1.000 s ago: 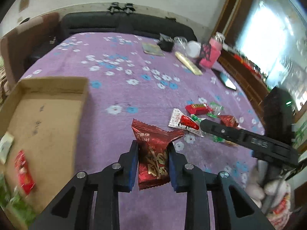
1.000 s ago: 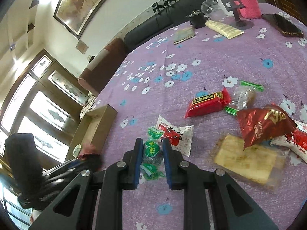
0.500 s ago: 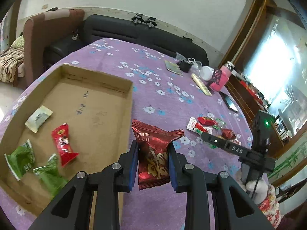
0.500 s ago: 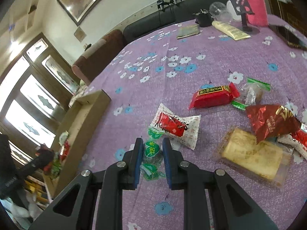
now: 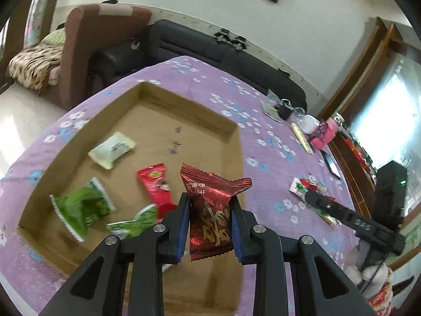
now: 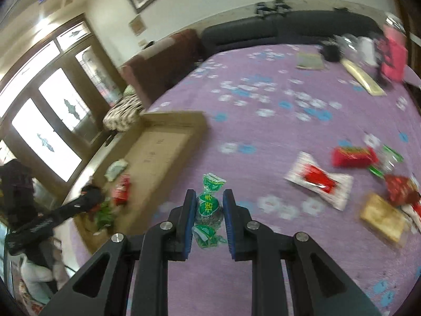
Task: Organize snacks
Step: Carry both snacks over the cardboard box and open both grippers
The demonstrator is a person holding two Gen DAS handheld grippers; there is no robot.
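My left gripper [image 5: 210, 205] is shut on a dark red snack packet [image 5: 210, 210] and holds it above the near right part of a shallow cardboard box [image 5: 147, 89]. The box holds a white packet [image 5: 111, 148], a red packet [image 5: 155, 187] and green packets [image 5: 81, 209]. My right gripper [image 6: 209, 205] is shut on a green wrapped candy [image 6: 209, 208], held above the purple flowered tablecloth [image 6: 263, 121] to the right of the box [image 6: 168, 142]. Loose snacks lie on the cloth at the right: a white-and-red packet [image 6: 318, 180], a red bar [image 6: 352, 155], a clear biscuit pack [image 6: 384, 217].
At the table's far end stand a pink bottle [image 6: 394, 58], a phone stand, a cup and a flat yellow box [image 6: 363, 77]. A black sofa [image 5: 223, 52] and a brown armchair [image 5: 86, 42] border the table. The other gripper's arm [image 5: 355, 223] shows at the right of the left wrist view.
My left gripper has carried the dark red packet leftward over the box. My right gripper has lifted the green candy and swung it left toward the box.
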